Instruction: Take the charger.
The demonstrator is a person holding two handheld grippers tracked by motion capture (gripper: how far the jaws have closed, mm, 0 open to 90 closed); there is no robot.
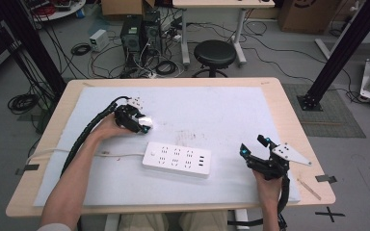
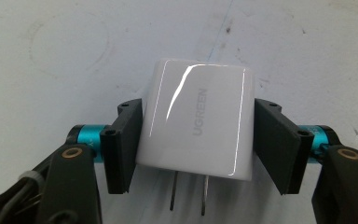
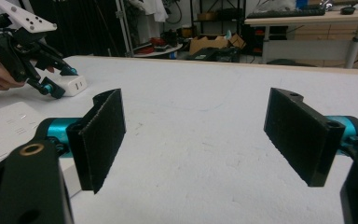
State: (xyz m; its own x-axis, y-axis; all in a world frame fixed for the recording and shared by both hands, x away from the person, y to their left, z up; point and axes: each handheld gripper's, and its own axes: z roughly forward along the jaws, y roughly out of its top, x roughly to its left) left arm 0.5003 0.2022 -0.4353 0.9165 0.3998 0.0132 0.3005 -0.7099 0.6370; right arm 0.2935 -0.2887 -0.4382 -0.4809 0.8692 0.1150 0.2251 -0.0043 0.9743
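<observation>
A white UGREEN charger (image 2: pixel 198 121) sits between my left gripper's (image 2: pixel 198 140) jaws, both pads against its sides and its two prongs pointing back at the camera. My left gripper (image 1: pixel 142 124) holds this charger (image 1: pixel 149 121) low over the white mat, left of centre; I cannot tell if it touches the mat. A white power strip (image 1: pixel 177 159) lies flat in front of it, sockets up. My right gripper (image 1: pixel 254 147) stands open at the front right, nothing between its jaws (image 3: pixel 196 135). The right gripper view has the left gripper (image 3: pixel 58 84), the charger (image 3: pixel 74 85) and the strip (image 3: pixel 4 126) off to the left.
A white mat (image 1: pixel 221 110) covers most of the wooden table (image 1: pixel 289 110). The strip's cable (image 1: pixel 120 154) runs left to the table edge. A black stool (image 1: pixel 215 54) and computer towers (image 1: pixel 139 31) stand on the floor beyond the far edge.
</observation>
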